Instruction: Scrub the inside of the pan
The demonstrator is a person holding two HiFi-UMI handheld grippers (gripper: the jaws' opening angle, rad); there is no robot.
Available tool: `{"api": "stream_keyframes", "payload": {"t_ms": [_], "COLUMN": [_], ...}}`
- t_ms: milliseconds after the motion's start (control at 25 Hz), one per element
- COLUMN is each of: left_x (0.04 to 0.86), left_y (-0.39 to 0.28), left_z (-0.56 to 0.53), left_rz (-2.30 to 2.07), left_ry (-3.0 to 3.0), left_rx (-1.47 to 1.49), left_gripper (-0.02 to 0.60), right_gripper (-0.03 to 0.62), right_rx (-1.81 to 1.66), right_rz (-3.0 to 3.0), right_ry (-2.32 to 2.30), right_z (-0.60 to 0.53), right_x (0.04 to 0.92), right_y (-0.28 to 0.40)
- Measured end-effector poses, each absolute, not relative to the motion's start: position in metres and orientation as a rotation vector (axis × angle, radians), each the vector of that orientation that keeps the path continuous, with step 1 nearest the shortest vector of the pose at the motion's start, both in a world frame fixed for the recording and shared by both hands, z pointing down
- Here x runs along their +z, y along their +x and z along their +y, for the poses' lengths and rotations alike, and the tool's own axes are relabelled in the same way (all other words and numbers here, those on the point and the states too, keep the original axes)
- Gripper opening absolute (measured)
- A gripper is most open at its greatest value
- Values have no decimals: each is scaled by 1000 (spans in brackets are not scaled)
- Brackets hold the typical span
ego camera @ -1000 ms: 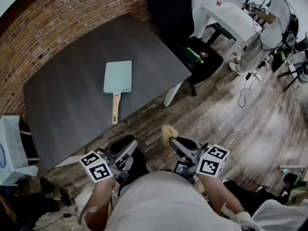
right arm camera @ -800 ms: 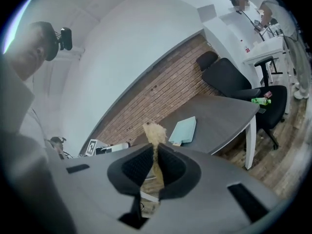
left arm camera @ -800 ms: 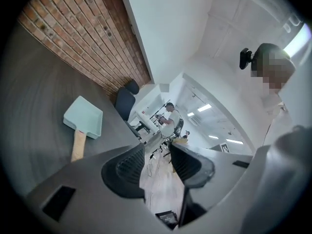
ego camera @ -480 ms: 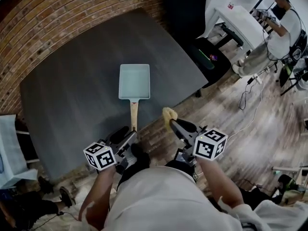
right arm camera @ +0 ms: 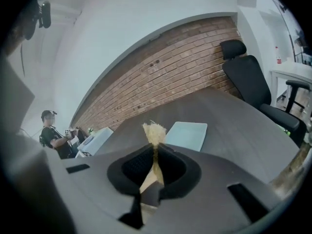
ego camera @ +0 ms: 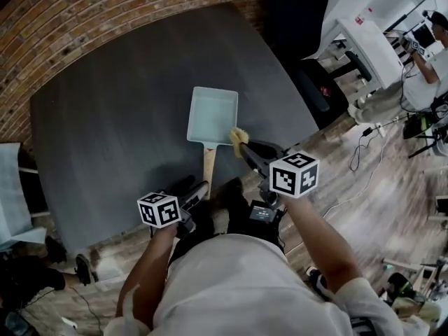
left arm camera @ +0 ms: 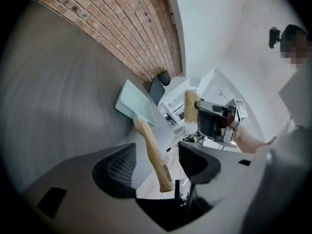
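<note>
A pale blue-green rectangular pan [ego camera: 212,115] lies on the dark grey table [ego camera: 105,131], its wooden handle [ego camera: 208,163] pointing toward me. My left gripper [ego camera: 198,191] is at the end of the handle. Its jaws have just been opening and stand wide, and the handle [left arm camera: 153,147] runs between them with the pads apart from it. My right gripper [ego camera: 245,148] is shut on a yellow scrub sponge [ego camera: 239,136], which hangs over the pan's near right corner. In the right gripper view the sponge [right arm camera: 154,130] sticks up between the jaws, with the pan [right arm camera: 185,134] just beyond.
A brick wall [ego camera: 105,19] runs along the table's far side. A black office chair [ego camera: 294,12] stands past the table's right corner. A white desk [ego camera: 371,44] and cables on the wood floor [ego camera: 371,152] are to the right. The table's near edge runs just under the grippers.
Both grippers have moved forward over the table's near edge toward the pan. The left jaws have opened wide around the handle end. The sponge has come up to the pan's near right corner.
</note>
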State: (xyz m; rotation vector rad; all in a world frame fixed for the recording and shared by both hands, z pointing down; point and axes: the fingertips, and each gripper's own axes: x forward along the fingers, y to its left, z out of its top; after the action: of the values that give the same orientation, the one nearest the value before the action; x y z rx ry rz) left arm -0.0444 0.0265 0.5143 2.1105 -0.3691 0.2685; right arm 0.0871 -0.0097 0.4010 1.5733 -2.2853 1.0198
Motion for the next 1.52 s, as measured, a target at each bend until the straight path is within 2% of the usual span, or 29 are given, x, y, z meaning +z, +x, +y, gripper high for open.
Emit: {"api": "stream_keyframes", "payload": {"t_ms": [480, 520, 640, 720, 1360, 1520], "left_x": [550, 551, 553, 553, 553, 553], "left_y": [-3, 0, 7, 8, 11, 11], "left_z": [23, 25, 29, 28, 30, 31], "left_rz": [-375, -363, -341, -346, -325, -306], "left_ry": [1929, 1910, 1867, 1837, 1822, 1852], "left_rx": [311, 314, 314, 298, 411, 453], "left_gripper": [255, 233, 118, 101, 97, 98], "right_gripper": [37, 37, 37, 37, 37, 37], "right_rx": [875, 858, 809, 776, 259, 220], "right_rz": [-2222, -2206, -2161, -2136, -1890, -1843], "right_ry": [1237, 1224, 1196, 1179, 1107, 1040], "right_z": [-132, -140, -165, -177, -224, -219], "right_x": [468, 473, 486, 493, 532, 549], "right_y": [94, 97, 103, 105, 81, 67]}}
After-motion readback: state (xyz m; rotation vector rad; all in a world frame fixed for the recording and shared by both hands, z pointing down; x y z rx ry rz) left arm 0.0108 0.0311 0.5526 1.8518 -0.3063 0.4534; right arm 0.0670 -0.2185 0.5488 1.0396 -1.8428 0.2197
